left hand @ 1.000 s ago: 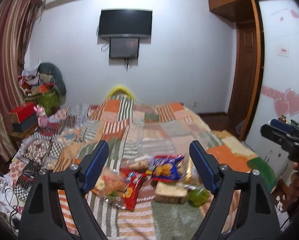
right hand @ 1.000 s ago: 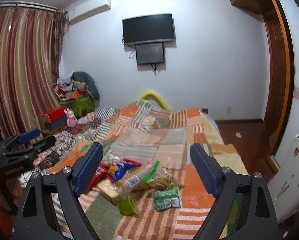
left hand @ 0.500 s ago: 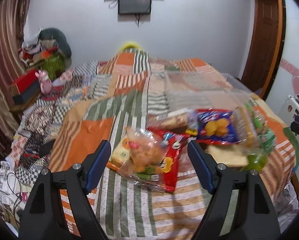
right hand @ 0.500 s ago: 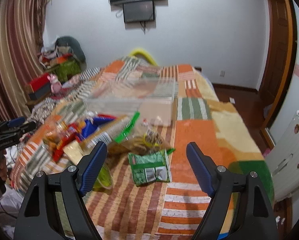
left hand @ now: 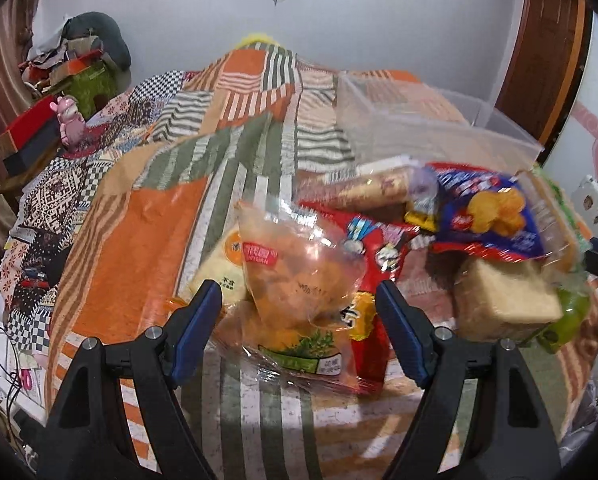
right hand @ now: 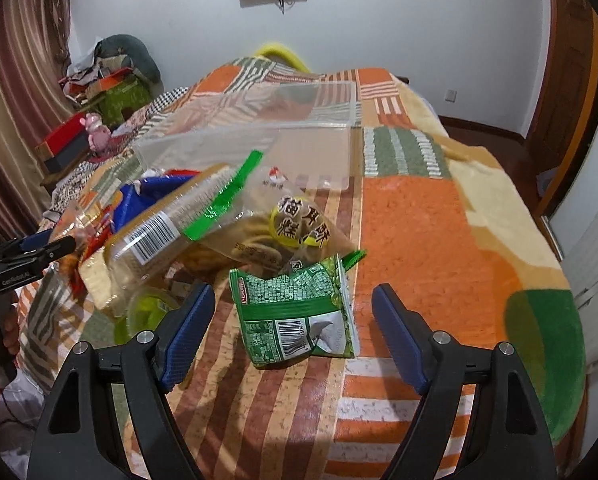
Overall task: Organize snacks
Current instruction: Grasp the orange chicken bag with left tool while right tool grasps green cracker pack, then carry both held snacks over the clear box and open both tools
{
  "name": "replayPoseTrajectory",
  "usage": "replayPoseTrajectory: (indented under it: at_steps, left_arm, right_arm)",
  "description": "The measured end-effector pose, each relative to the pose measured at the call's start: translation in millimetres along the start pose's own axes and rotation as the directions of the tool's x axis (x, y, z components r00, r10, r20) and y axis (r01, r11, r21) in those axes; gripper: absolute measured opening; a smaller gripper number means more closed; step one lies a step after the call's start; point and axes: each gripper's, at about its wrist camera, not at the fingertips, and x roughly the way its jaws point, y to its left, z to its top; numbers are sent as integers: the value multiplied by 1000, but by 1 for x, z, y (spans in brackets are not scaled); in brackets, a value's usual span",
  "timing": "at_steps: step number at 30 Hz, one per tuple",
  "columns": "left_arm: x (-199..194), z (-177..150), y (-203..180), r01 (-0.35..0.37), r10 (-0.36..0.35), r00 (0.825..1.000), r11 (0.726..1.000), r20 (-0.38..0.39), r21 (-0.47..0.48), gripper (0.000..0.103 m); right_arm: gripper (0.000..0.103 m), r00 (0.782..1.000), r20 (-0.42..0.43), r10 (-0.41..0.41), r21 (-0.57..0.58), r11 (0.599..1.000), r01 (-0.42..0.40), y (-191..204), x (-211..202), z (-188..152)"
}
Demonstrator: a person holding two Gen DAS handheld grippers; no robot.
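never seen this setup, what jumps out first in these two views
A heap of snack bags crowds the patchwork blanket, with a clear plastic bin just behind it. The open left gripper frames a clear bag of golden snacks; the open right gripper frames a green packet.

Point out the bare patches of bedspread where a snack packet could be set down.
Right of the green packet, the orange blanket is bare out to the bed's edge. Left of the clear pastry bag, the orange patch is bare too. Between them, in front of the clear bin, the snack pile is crowded.
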Motion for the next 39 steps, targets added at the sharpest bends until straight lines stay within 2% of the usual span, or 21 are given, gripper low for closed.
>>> replayPoseTrajectory:
  at_steps: [4,6,9,10,14,17,25,31,39]
  left_arm:
    - [11,-5,-1,-16,16,1000,1000,-5,8,78]
    - [11,-5,-1,-16,16,1000,1000,8,10,70]
    - [12,-4,1,-7,7,1000,1000,10,6,59]
    - [11,-4,3,-3,3,1000,1000,11,1,56]
    - [7,-5,5,6,-6,1000,1000,5,-15,51]
    - [2,-5,7,11,-11,1000,1000,3,-30,50]
    - [-27,7,5,15,-12,998,999,56,-42,50]
    - [-47,23,-4,39,-35,993,999,110,-30,50]
    - [-60,56,-33,69,-70,979,998,191,14,50]
  right_arm:
    - [78,999,-34,7,9,1000,-7,1,11,-2]
    - [77,999,-51,10,17,1000,-9,1,16,-3]
    - [70,999,-53,5,25,1000,-4,0,16,-5]
    - [64,999,-50,5,24,1000,-4,0,15,-5]
    - [53,999,-48,11,24,1000,-10,-2,14,-3]
    - [47,999,-46,24,30,999,-23,-3,12,-3]
    - [45,1000,-4,27,45,999,-27,-10,-7,1]
    - [45,997,72,18,34,999,-20,-11,-26,15]
    - [45,982,186,30,3,1000,-31,-8,-38,49]
